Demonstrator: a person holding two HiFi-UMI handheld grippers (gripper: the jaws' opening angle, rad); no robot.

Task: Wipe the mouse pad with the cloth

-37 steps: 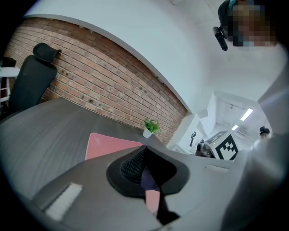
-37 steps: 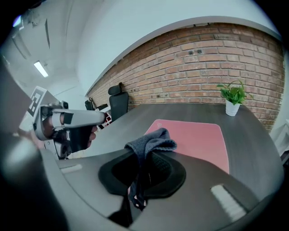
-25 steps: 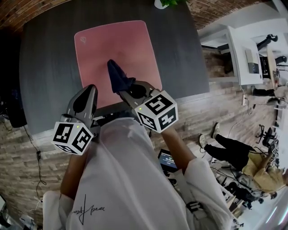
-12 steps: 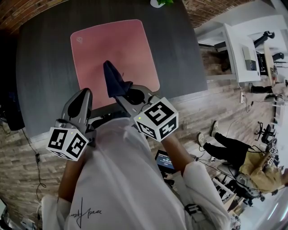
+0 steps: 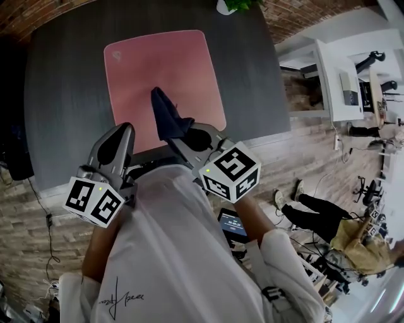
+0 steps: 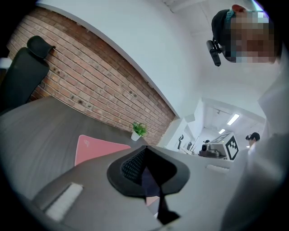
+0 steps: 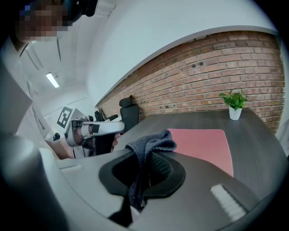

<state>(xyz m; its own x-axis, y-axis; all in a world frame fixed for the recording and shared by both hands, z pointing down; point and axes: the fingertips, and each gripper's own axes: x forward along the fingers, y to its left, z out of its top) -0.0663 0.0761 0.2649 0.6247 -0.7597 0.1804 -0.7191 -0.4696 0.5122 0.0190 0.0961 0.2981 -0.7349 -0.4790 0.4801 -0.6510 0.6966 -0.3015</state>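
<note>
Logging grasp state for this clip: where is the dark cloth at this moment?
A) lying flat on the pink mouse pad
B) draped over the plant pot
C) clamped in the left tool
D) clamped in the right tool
D: the right gripper view shows the dark blue cloth pinched between the jaws of the right tool and bunched up above them, while the left tool is shut on nothing.

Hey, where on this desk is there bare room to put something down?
Bare desk lies left of the mouse pad out to the edge, and right of it, this side of the plant pot. The pad's far half is free. Crowded near edge: left tongs, and right tongs holding the cloth over the pad.
</note>
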